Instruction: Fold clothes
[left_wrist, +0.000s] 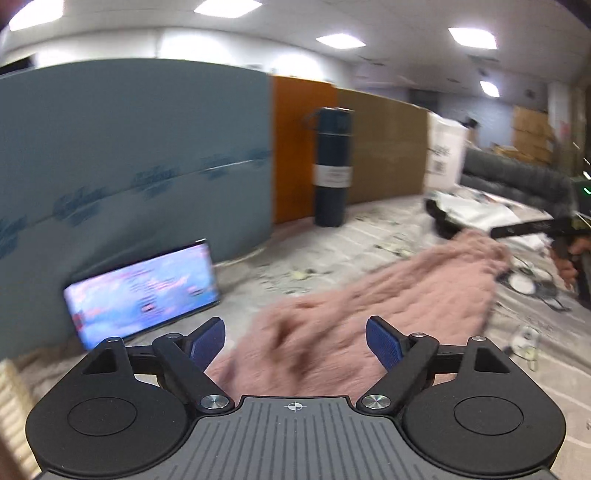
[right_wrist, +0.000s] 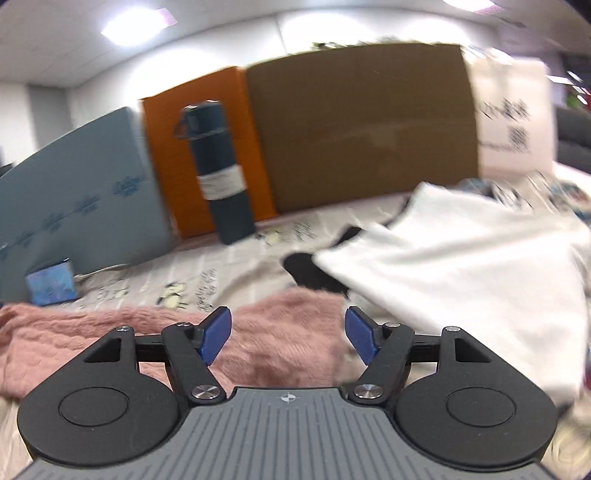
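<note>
Pink and fuzzy, the sweater (left_wrist: 373, 295) lay stretched out flat on the printed sheet (left_wrist: 332, 236), with bumpy knit rows on it. Its near end sat right under the left gripper (left_wrist: 295, 345), whose blue fingers (left_wrist: 208, 343) were spread wide with nothing in them. The right gripper (right_wrist: 289, 339) was over the other end, fingers (right_wrist: 216, 338) spread apart too. A white cloth (right_wrist: 461, 266) lay just beside the sweater. A dark bottle (right_wrist: 218, 173) stood by the sheet's far edge.
</note>
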